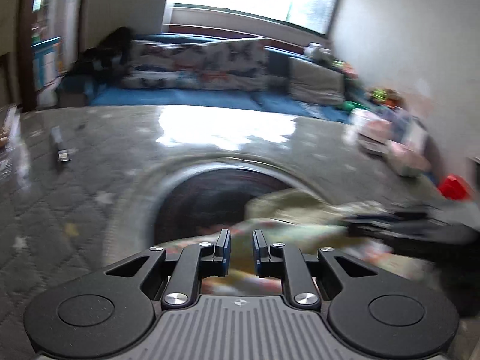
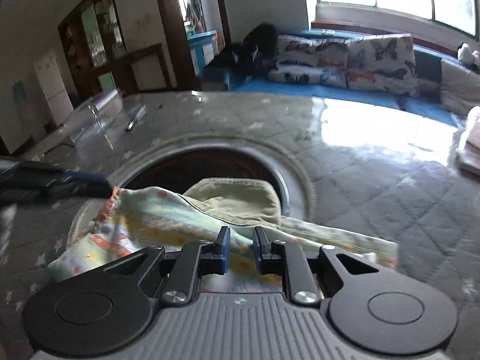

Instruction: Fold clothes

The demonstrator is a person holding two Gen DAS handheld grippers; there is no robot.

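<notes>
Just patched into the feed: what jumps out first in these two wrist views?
A patterned garment with an olive lining lies crumpled on the near side of the quilted table, draped over the table's round dark opening. The right gripper hovers over its near edge, jaws slightly apart. Window glare floods the far tabletop.

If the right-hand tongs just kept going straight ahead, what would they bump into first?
Probably the patterned cloth: it lies directly ahead of the right tongs, draped over the round opening in the table. Depth is uncertain.

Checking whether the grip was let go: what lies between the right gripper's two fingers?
In the right wrist view, the right gripper stands slightly open over the patterned cloth; cloth shows in the gap, pads not pressing it.
</notes>
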